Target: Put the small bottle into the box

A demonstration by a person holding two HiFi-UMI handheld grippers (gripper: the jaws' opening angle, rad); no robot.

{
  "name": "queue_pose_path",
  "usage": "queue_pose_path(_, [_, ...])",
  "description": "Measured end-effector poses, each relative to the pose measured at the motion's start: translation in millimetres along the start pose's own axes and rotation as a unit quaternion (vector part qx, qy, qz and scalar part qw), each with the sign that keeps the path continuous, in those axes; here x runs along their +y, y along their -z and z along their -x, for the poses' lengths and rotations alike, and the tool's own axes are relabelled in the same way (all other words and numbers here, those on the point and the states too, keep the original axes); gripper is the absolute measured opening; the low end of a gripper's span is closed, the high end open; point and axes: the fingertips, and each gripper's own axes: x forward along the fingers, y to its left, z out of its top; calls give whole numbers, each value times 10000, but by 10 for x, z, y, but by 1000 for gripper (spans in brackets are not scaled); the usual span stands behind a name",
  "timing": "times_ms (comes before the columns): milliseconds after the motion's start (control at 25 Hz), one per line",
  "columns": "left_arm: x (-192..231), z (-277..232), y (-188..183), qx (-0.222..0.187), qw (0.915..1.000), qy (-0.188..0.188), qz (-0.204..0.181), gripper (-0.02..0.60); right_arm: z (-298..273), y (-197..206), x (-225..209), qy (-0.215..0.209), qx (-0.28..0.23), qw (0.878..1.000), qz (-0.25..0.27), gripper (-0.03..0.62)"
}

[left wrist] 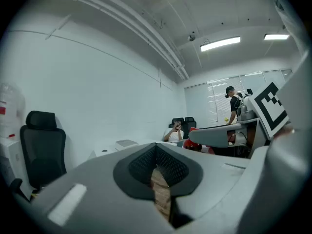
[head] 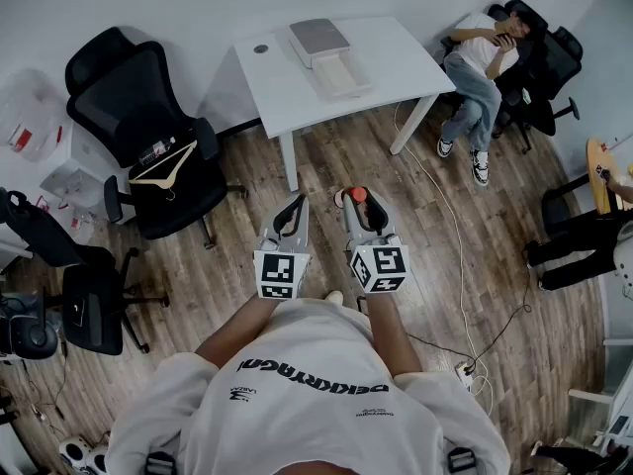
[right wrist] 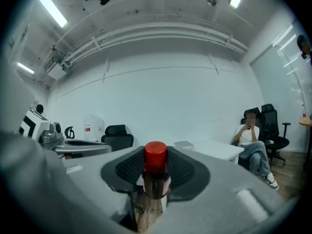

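My right gripper (head: pixel 354 199) is shut on the small bottle (right wrist: pixel 155 175), a dark bottle with a red cap (head: pixel 358 195) that stands up between the jaws. Beside it, my left gripper (head: pixel 295 202) is shut with nothing in it, and only a thin slit of wooden floor shows between its jaws in the left gripper view. Both are held over the floor, short of the white table (head: pixel 287 87). The box (head: pixel 341 76) lies open on that table, its grey lid (head: pixel 318 36) folded back behind it. In the right gripper view the box (right wrist: pixel 184 144) is small and far off.
A black office chair (head: pixel 148 127) with a wooden hanger (head: pixel 163 174) on its seat stands at the left. A person (head: pixel 480 67) sits on a chair to the right of the table. A white cable (head: pixel 457 245) runs over the floor to a power strip (head: pixel 465 370).
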Motion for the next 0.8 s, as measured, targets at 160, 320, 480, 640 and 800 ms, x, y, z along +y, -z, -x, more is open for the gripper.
queue_pose_path(160, [45,-55,-23,-42,10000,2,-12,8,-77,-4,-6,-2,-11,10000,50,135])
queue_pose_path(320, [-3,-120,-7,-37,10000,0,-36,8,-103,-5,-55,-53,-34,9999,91,135])
queue_pose_path(480, [-98,-210,-9,-7,10000,37,-82,8,-111,-59,-160,-80,-125,9999,71,135])
queue_pose_path(640, [-162,-310,16,29,9999,-20,-126,8,-118,-63,-274,-144,-172,9997,125,133])
queue_pose_path(800, [-274,-452,12,39,9998,-78,-187,8,-133,-60,-454,-211,-164,9996,79,134])
